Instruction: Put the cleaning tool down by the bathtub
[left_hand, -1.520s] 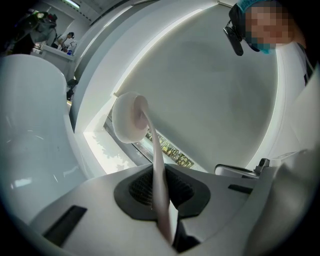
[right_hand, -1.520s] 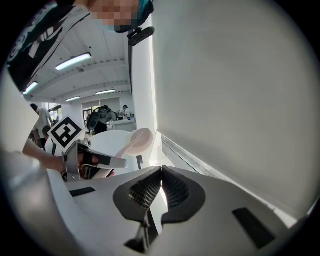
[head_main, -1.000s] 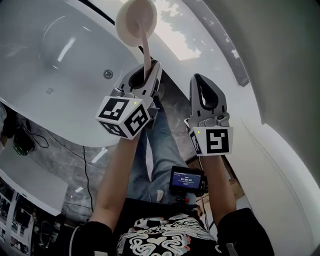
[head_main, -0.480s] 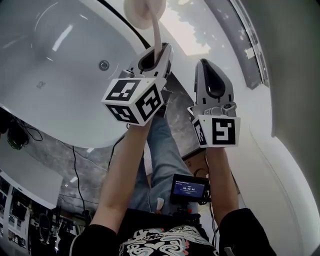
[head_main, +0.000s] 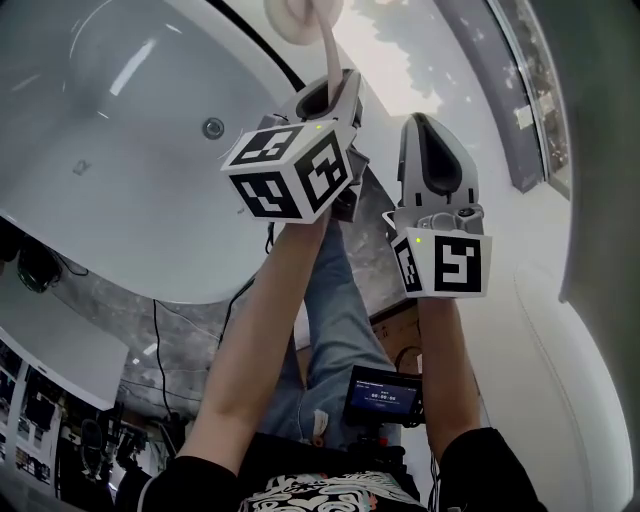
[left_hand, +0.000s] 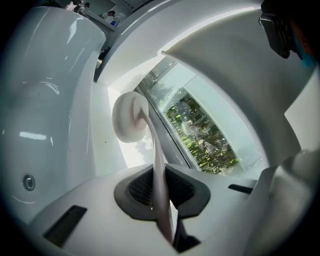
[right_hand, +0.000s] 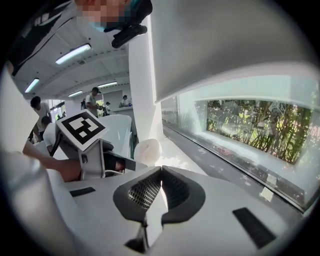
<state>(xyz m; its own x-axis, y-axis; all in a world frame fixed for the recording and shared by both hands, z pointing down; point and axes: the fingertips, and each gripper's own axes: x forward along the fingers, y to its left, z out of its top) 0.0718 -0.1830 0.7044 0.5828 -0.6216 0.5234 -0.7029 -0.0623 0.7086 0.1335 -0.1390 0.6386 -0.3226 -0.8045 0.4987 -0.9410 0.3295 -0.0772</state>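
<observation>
The cleaning tool is a pale pink stick with a round pad head (left_hand: 129, 117). Its handle (left_hand: 160, 195) runs between the jaws of my left gripper (left_hand: 160, 172), which is shut on it. In the head view the left gripper (head_main: 335, 85) is raised over the far rim of the white bathtub (head_main: 120, 120), and the pad head (head_main: 300, 15) reaches the picture's top edge over the white ledge beside the tub. My right gripper (head_main: 422, 122) hangs just to the right, shut and empty. In the right gripper view that gripper (right_hand: 161, 172) has its jaws together, with the pad head (right_hand: 147, 150) ahead on the left.
A long window (left_hand: 200, 130) runs along the ledge (left_hand: 112, 155) beyond the tub. The tub's drain (head_main: 212, 127) shows in its basin. Black cables (head_main: 160, 330) lie on the grey floor. A small screen device (head_main: 382, 392) hangs at the person's waist. People stand far off in the right gripper view.
Both grippers have moved up and forward, past the tub rim toward the ledge. The tool's pad head has gone with the left gripper to the top edge of the head view.
</observation>
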